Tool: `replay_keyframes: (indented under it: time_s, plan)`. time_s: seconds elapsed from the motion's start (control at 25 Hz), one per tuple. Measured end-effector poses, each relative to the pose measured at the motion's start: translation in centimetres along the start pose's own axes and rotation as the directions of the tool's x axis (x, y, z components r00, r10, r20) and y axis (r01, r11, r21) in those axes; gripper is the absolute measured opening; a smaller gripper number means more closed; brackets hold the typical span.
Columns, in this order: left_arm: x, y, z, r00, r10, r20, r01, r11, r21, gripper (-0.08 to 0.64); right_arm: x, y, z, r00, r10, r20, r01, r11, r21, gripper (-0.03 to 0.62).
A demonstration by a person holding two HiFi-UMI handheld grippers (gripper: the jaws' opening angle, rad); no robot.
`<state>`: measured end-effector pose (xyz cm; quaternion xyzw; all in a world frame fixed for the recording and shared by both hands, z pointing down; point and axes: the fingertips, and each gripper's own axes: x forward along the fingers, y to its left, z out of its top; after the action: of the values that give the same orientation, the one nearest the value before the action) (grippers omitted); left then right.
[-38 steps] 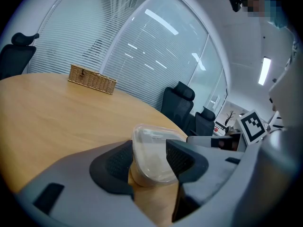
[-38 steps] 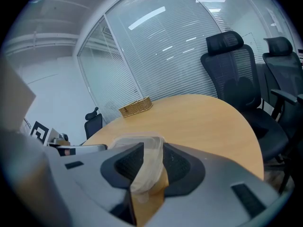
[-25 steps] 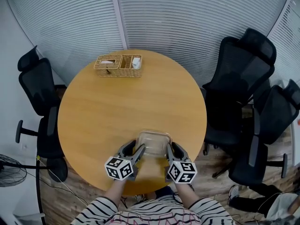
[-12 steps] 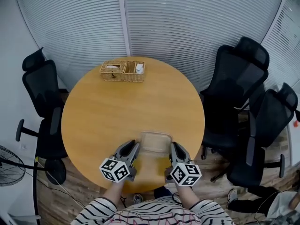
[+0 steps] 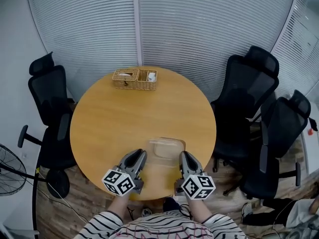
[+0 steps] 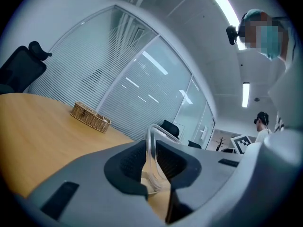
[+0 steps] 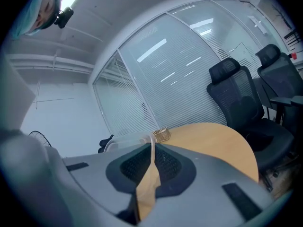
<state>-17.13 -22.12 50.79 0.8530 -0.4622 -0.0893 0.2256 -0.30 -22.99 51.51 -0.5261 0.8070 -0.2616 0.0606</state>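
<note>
Where blind-covered glass walls and black office chairs (image 5: pixel 245 86) ring a round wooden worktop (image 5: pixel 112 126), a clear, shallow plastic container (image 5: pixel 166 148) is at its near edge, its side walls pinched in the jaws of the left gripper (image 5: pixel 135 157) and right gripper (image 5: pixel 183 158).

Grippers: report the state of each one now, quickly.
Left gripper: shut on the left rim of the clear plastic container.
Right gripper: shut on the same container's right rim.

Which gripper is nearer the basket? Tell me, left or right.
Left. The left gripper sits nearly straight across the table from the basket. The right gripper is off to the side, so farther. Both clamp the tub.
</note>
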Motion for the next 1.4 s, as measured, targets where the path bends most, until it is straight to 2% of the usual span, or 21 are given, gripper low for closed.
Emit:
replay_keyframes:
  time_s: [0.28, 0.68, 1.0, 1.4]
  plan:
    - [-4.5, -1.4, 1.7, 0.999, -0.020, 0.042, 0.020, 1.000, 0.008, 0.077, -2.6, 3.7, -0.3, 0.999, 0.032, 0.027, -0.032, 0.999, 0.001, 0.044]
    - [-11.6, -2.6, 3.4, 0.994, -0.001, 0.107, -0.001, 1.000, 0.024, 0.075, -5.5, 9.5, -1.3, 0.992, 0.114, 0.051, -0.113, 0.993, -0.029, 0.043]
    - [-16.4, -3.0, 3.9, 0.990, 0.034, 0.133, -0.038, 0.999, 0.033, 0.075, -7.2, 13.1, -2.8, 0.987, 0.159, 0.025, -0.158, 0.986, -0.046, 0.041]
    - [-21.3, -3.4, 3.0, 0.990, 0.067, 0.123, -0.072, 0.997, 0.038, 0.071, -9.3, 15.9, -5.5, 0.984, 0.180, -0.004, -0.180, 0.982, -0.054, 0.040]
